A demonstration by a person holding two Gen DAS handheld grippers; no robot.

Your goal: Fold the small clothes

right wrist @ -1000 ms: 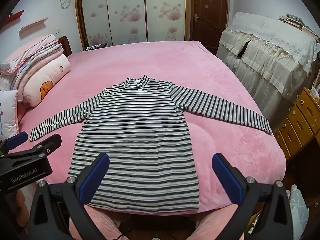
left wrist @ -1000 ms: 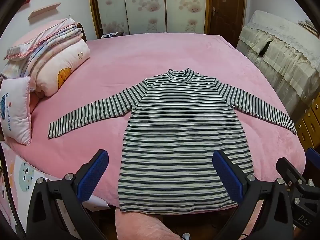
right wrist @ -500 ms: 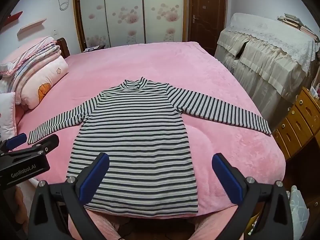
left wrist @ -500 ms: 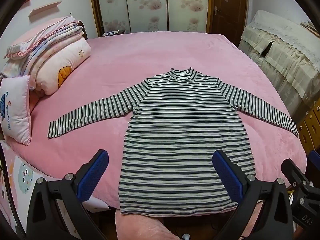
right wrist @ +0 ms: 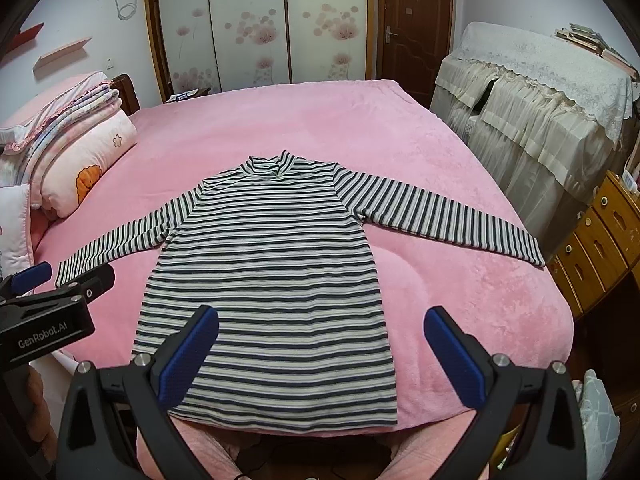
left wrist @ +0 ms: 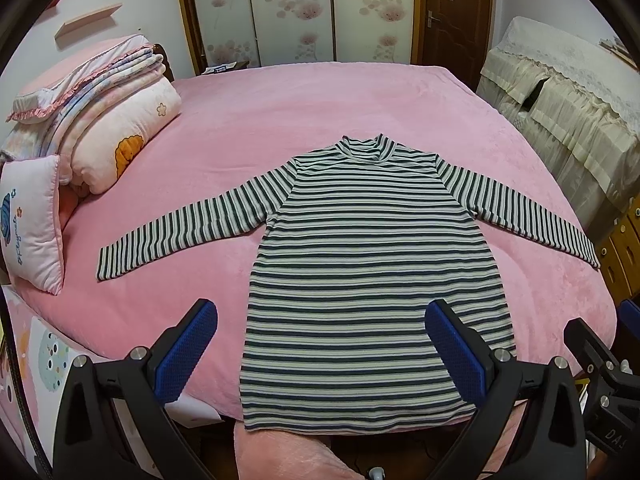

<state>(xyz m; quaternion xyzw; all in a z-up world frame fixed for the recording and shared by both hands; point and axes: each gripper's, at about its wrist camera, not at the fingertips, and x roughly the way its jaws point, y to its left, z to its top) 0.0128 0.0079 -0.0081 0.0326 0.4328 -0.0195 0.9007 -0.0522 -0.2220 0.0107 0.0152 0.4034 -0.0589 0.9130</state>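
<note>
"GenRobot.AI" in white on the left gripper [right wrist: 44, 300] body, partial "DAS" on the right gripper [left wrist: 612, 392]

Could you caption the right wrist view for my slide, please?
Open right gripper above a striped top spread flat on a pink bed.

bed [left wrist: 304, 120]: pink plush cover | far wall: floral sliding wardrobe [right wrist: 256, 24], dark wooden door [right wrist: 416, 28] | right: lace-draped furniture [right wrist: 532, 112], wooden drawers [right wrist: 600, 236]
</note>
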